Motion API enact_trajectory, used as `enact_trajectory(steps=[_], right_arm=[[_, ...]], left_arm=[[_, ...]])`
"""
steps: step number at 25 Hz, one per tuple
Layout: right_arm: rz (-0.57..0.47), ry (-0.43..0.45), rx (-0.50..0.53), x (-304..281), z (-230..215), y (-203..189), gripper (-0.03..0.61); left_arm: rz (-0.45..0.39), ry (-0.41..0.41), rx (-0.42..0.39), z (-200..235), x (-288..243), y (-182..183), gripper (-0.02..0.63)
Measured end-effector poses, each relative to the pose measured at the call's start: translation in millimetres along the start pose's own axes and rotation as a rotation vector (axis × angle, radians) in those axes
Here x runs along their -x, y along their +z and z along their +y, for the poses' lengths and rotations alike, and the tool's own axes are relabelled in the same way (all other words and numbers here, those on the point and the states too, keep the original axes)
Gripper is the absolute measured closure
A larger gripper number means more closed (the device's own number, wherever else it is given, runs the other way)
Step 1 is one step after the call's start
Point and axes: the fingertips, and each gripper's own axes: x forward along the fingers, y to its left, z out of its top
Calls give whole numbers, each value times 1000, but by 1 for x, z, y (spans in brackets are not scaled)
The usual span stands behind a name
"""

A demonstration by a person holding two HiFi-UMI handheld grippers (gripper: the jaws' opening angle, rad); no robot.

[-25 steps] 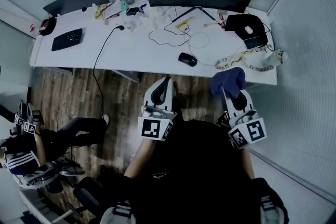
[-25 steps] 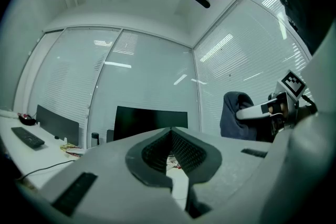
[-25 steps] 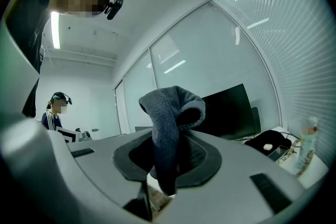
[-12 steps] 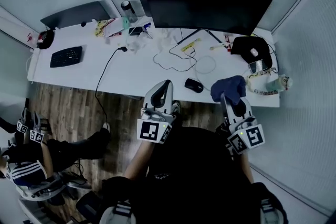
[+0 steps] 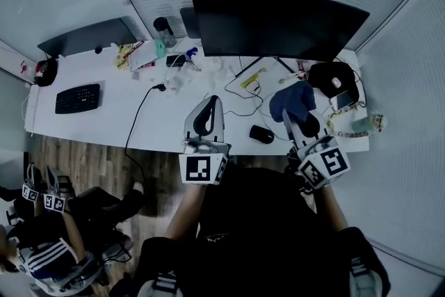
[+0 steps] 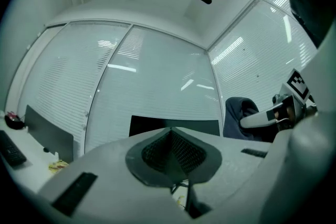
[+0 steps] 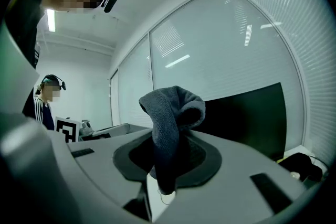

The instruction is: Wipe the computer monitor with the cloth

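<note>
Monitor [image 5: 278, 24] at twelve o'clock: we should spread the cloth [image 5: 293, 99] flat, clenched in the right gripper [image 5: 290, 118]'s fingers; the left gripper [image 5: 207, 108]'s fingers are clenched, empty.

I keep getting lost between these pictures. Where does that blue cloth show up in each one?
Head view: cloth right of centre, just below the monitor, pinched in the right gripper.
Left gripper view: cloth at the right, beside the monitor.
Right gripper view: cloth dead centre between the jaws, monitor behind it.
Shared landmark: the monitor.
</note>
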Motion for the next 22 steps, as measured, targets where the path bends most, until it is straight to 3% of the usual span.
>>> enact_trajectory(steps=[4, 11, 17, 22], right_arm=[[17, 21, 28, -56, 4, 14, 500], [55, 43, -18, -135, 2, 30, 500], [101, 92, -17, -192, 6, 39, 500], [99, 146, 22, -234, 8, 48, 501]], left_arm=[[-31, -23, 27, 25, -32, 13, 607], [0, -85, 23, 51, -64, 4, 607], [13, -91, 59, 71, -76, -6, 607], [21, -81, 39, 88, -93, -13, 607]])
